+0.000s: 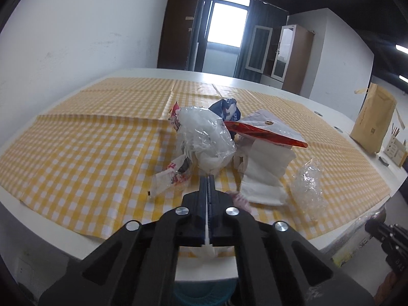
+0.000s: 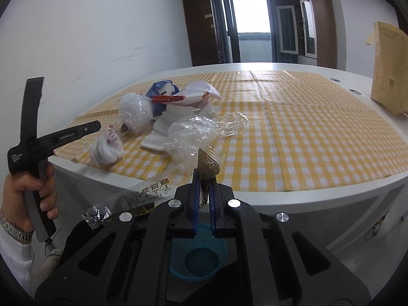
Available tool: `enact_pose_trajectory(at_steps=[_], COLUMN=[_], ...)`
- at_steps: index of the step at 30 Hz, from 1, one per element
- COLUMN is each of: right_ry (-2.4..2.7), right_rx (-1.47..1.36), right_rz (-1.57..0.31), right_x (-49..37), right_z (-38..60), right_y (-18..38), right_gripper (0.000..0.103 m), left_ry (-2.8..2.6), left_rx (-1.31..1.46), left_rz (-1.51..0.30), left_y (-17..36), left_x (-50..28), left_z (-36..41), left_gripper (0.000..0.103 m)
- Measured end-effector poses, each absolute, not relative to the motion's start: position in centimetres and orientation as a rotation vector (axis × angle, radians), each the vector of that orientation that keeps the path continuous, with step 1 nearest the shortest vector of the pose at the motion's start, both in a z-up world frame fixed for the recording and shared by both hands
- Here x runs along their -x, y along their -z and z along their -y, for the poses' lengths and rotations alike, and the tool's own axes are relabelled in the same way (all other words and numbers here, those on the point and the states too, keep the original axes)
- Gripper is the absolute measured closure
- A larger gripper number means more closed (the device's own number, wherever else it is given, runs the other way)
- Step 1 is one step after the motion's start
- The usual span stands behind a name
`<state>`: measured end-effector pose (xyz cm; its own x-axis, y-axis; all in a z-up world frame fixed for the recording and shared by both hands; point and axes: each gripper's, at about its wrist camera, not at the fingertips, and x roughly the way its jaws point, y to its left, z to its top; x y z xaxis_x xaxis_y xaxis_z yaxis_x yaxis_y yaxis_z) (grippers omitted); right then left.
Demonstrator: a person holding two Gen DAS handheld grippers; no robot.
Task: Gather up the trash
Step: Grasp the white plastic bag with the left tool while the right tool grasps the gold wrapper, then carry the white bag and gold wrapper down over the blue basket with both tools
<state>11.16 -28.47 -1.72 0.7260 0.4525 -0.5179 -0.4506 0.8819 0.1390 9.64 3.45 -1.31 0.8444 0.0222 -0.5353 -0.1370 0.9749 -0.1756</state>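
Pinching a clear wrapper (image 2: pixel 204 163), the right gripper (image 2: pixel 204 178) sits at the table's (image 2: pixel 318 199) near edge. Left gripper (image 1: pixel 209 178) pressed together — apparently on a white tissue (image 1: pixel 209 248) sliver.

The left gripper (image 1: pixel 207 178) is showing a black body, dark blue fingers (image 1: pixel 203 191) and four round silver screws across its linkage. The right gripper (image 2: pixel 203 176) is showing the same black frame, with brighter blue ribbed pads (image 2: pixel 195 204) and matching silver screws. The left handle is carrying small white lettering and a black strap. The hand (image 2: pixel 30 191) is wearing a silver link watch and a white sleeve.
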Motion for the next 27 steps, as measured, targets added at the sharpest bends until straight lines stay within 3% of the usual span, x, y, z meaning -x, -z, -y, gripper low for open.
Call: enact_pose_trajectory(at_steps=[27], right_ry=[-0.591], right_rx=[0.043], right_rz=[-0.602], right_x=[-8.3], right_z=[24.8], right_y=[3.3], right_gripper=[0.098], left_ry=[-0.03], left_rx=[0.246], left_rz=[-0.524], left_y=[-0.3], left_x=[-7.6], left_z=[-5.2], left_gripper=[0.103])
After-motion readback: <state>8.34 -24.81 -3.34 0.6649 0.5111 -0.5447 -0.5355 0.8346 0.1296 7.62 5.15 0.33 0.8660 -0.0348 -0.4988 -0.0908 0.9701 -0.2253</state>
